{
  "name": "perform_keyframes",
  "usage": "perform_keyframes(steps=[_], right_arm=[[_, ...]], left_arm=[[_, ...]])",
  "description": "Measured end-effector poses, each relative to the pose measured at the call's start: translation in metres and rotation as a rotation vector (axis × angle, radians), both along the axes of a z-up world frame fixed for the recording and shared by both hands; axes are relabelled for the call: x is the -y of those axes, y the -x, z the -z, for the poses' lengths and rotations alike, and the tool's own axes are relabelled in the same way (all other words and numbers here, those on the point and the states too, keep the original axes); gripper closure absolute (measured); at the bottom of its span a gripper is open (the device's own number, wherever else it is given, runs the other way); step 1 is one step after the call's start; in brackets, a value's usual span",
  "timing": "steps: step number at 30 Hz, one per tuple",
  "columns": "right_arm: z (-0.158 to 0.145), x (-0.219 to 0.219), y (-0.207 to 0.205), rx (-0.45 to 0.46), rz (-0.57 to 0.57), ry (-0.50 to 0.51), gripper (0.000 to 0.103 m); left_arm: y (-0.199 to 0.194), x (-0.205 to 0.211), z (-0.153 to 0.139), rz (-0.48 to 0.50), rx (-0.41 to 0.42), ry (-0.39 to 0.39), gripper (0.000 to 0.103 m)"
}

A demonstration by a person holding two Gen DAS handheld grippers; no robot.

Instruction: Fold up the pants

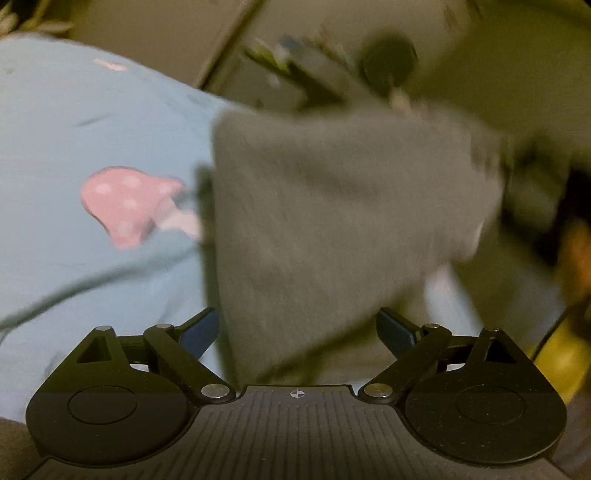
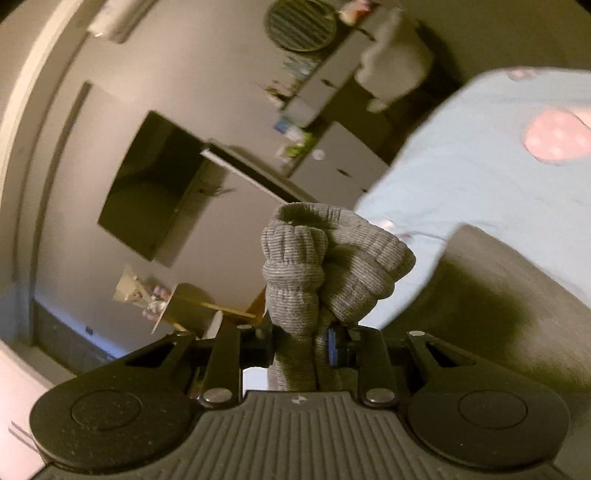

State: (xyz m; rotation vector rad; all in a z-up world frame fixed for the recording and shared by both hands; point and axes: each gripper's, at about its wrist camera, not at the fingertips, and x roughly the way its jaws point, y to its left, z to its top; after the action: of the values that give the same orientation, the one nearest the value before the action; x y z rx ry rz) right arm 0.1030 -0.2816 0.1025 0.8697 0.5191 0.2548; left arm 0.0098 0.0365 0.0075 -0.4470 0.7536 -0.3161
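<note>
Ribbed cuffs of the grey pants (image 2: 325, 258) are pinched in the right claw (image 2: 301, 341), lifted off the blue sheet (image 2: 461, 177). Left claw (image 1: 297, 332) is spread, empty, beside the hanging cloth. Folding appears barely begun.

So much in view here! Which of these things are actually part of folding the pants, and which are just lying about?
Part of the job:
- grey pants, ribbed cuffs bunched
- right gripper, fingers clamped on the cuffs
- left gripper, fingers apart
- blue sheet with pink mushroom print, under the pants

Just lying about:
- dark wall screen
- cluttered shelf
- round slatted thing
</note>
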Motion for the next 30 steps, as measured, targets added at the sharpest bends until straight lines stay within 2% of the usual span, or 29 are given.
perform_keyframes(steps=[2, 3, 4, 7, 9, 11, 14, 18, 20, 21, 22, 23, 24, 25, 27, 29, 30], right_arm=[[-0.011, -0.002, 0.009, 0.016, -0.016, 0.009, 0.078], [-0.015, -0.004, 0.011, 0.024, -0.023, 0.015, 0.078], [-0.019, -0.007, 0.016, 0.036, -0.032, 0.022, 0.078], [-0.029, -0.009, 0.027, 0.059, -0.05, 0.053, 0.078], [-0.028, -0.004, 0.026, 0.067, -0.048, 0.06, 0.078], [-0.024, 0.0, 0.03, 0.064, -0.038, 0.089, 0.078], [-0.008, 0.016, 0.037, 0.026, 0.006, 0.138, 0.078], [0.025, 0.035, 0.035, -0.059, 0.074, 0.289, 0.078], [0.051, 0.046, 0.026, -0.223, 0.095, 0.331, 0.074], [0.062, 0.053, 0.026, -0.311, 0.117, 0.312, 0.071], [0.068, 0.059, 0.03, -0.343, 0.133, 0.279, 0.067], [0.07, 0.063, 0.036, -0.338, 0.15, 0.263, 0.065], [0.067, 0.065, 0.042, -0.314, 0.168, 0.278, 0.048], [0.059, 0.066, 0.048, -0.288, 0.199, 0.321, 0.038], [0.041, 0.066, 0.054, -0.225, 0.218, 0.418, 0.038], [0.024, 0.057, 0.052, -0.15, 0.184, 0.525, 0.039], [0.017, 0.049, 0.048, -0.113, 0.14, 0.582, 0.043]], left_arm=[[-0.004, 0.022, 0.004, -0.001, -0.03, -0.145, 0.007], [-0.007, 0.026, 0.007, -0.032, -0.041, -0.176, 0.007], [-0.009, 0.023, 0.009, -0.068, -0.054, -0.171, 0.007], [-0.014, -0.004, 0.018, -0.237, -0.13, -0.083, 0.008], [-0.012, -0.024, 0.022, -0.336, -0.164, 0.023, 0.009], [-0.009, -0.034, 0.022, -0.369, -0.164, 0.074, 0.009], [-0.01, -0.031, 0.024, -0.335, -0.188, 0.055, 0.01], [-0.013, -0.022, 0.018, -0.277, -0.165, 0.0, 0.01], [-0.016, -0.018, 0.019, -0.249, -0.173, -0.019, 0.011], [-0.016, -0.017, 0.019, -0.235, -0.179, -0.018, 0.012], [-0.015, -0.016, 0.018, -0.216, -0.18, -0.009, 0.013], [-0.011, -0.016, 0.015, -0.205, -0.171, 0.0, 0.014], [-0.007, -0.018, 0.011, -0.197, -0.158, 0.007, 0.014], [-0.004, -0.019, 0.007, -0.186, -0.151, 0.015, 0.014], [0.001, -0.022, -0.002, -0.182, -0.115, 0.022, 0.013], [-0.003, -0.021, -0.012, -0.188, -0.077, 0.002, 0.013], [-0.007, -0.02, -0.017, -0.187, -0.054, 0.001, 0.011]])
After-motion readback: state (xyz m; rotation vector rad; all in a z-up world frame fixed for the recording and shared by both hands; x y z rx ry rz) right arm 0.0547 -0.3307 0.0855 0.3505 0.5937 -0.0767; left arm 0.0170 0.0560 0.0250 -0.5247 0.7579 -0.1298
